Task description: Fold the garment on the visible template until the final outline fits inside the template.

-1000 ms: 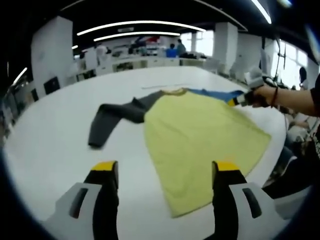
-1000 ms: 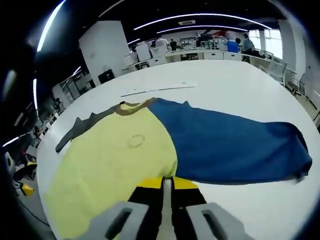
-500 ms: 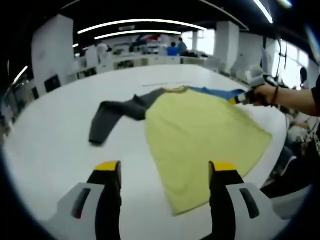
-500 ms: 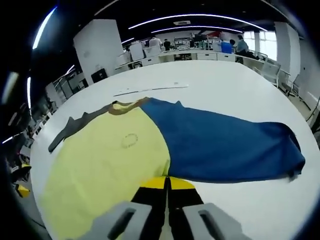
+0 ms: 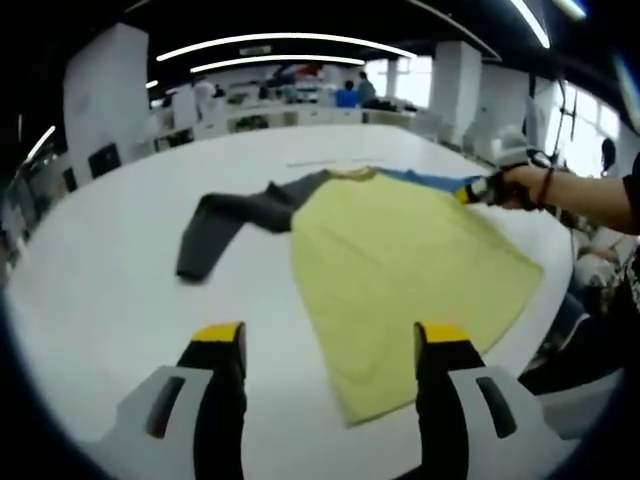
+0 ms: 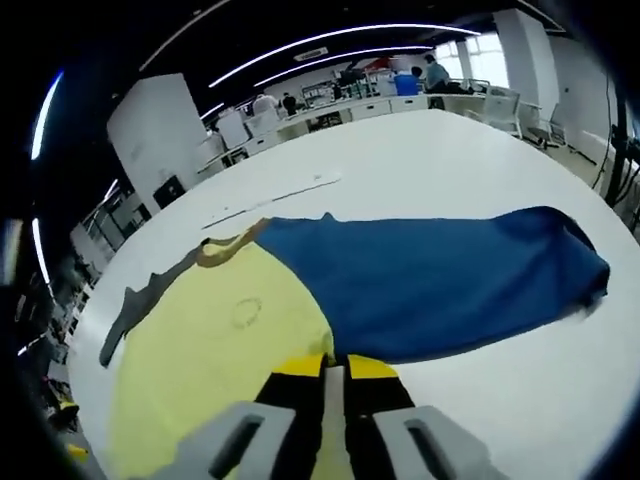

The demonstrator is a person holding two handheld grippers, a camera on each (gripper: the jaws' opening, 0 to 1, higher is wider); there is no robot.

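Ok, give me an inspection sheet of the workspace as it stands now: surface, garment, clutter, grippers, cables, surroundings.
Surface: large white table, bare around the garment.
Job's things: garment lying flat, with a yellow body, grey sleeve stretched out to one side, and blue sleeve stretched out to the other side. No fold made yet. A thin pale strip lies on the table beyond the collar; I cannot tell whether it is a template edge.
Clutter: nothing seen.
Grippers: left gripper open over the table near the hem, holding nothing. Right gripper, jaws closed at the seam where the yellow body meets the blue sleeve.
Cables: nothing seen.
Surroundings: open office with desks, ceiling lights and people in the distance.
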